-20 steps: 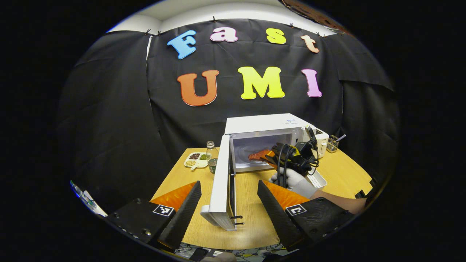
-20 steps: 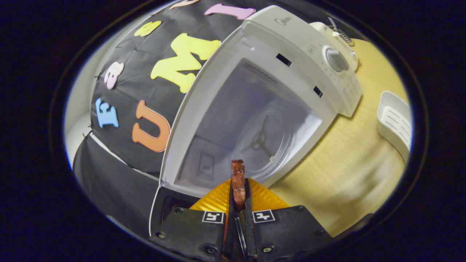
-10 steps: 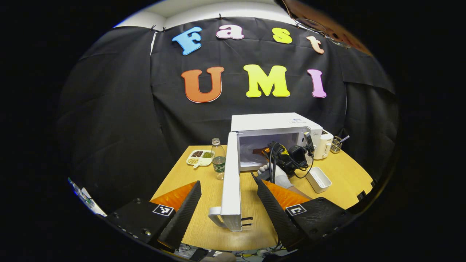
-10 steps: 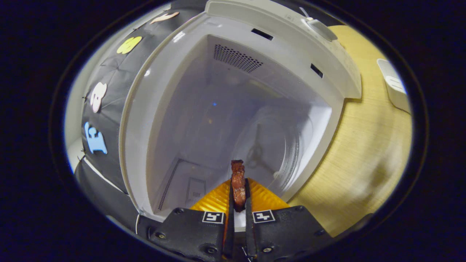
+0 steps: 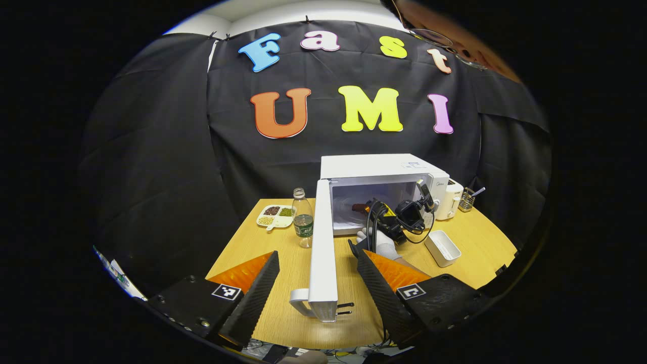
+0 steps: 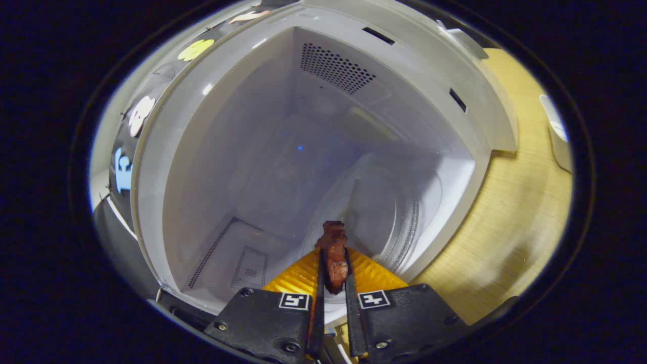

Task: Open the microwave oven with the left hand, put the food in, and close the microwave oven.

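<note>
A white microwave oven (image 5: 376, 167) stands on the wooden table with its door (image 5: 322, 247) swung wide open, edge-on toward me. My left gripper (image 5: 317, 275) is open, its fingers on either side of the door's near edge without touching it. In the left gripper view the right gripper (image 5: 376, 212), held by a gloved hand (image 5: 380, 245), reaches into the oven's mouth. In the right gripper view my right gripper (image 6: 333, 263) is shut on a reddish-brown piece of food (image 6: 333, 247), held above the glass turntable (image 6: 394, 212) inside the oven cavity (image 6: 283, 151).
Left of the open door stand a clear bottle (image 5: 303, 220) and a divided plate of beans (image 5: 274, 216). A white rectangular tray (image 5: 441, 247) lies right of the oven, with a white kettle (image 5: 449, 199) and a small holder (image 5: 467, 198) behind it.
The right gripper has carried the food from the oven's opening deeper into the cavity, over the turntable. The left gripper has drawn back slightly from the open door.
</note>
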`<action>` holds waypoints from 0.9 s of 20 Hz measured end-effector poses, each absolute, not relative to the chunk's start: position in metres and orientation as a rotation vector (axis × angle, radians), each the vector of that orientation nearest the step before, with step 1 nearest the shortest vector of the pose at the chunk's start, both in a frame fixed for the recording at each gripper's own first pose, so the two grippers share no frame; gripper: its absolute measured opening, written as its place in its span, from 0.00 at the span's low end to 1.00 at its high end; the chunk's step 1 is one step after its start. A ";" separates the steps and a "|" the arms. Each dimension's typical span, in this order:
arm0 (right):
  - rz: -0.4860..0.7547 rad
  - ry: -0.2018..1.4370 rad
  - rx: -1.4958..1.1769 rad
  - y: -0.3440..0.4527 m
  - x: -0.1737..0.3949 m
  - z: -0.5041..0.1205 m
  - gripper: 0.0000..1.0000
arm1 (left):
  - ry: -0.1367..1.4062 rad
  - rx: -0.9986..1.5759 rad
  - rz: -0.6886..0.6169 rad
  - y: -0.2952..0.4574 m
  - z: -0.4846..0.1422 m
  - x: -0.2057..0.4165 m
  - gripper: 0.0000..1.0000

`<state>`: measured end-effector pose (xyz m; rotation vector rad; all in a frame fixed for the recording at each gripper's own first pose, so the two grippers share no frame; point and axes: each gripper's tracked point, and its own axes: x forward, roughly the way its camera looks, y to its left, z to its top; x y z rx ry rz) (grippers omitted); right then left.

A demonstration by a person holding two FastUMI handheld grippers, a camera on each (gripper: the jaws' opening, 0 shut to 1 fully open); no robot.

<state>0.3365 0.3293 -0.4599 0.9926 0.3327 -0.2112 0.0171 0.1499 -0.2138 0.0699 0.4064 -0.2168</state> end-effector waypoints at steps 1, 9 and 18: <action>-0.212 0.330 0.974 0.325 0.336 -0.461 0.28 | 0.403 0.069 -0.222 0.148 -0.213 0.018 0.96; -0.206 0.317 0.643 0.309 0.325 -0.446 0.87 | 0.389 0.077 -0.229 0.144 -0.209 0.020 0.96; -0.136 0.421 0.298 0.321 0.317 -0.465 0.90 | 0.375 0.074 -0.228 0.143 -0.209 0.016 0.96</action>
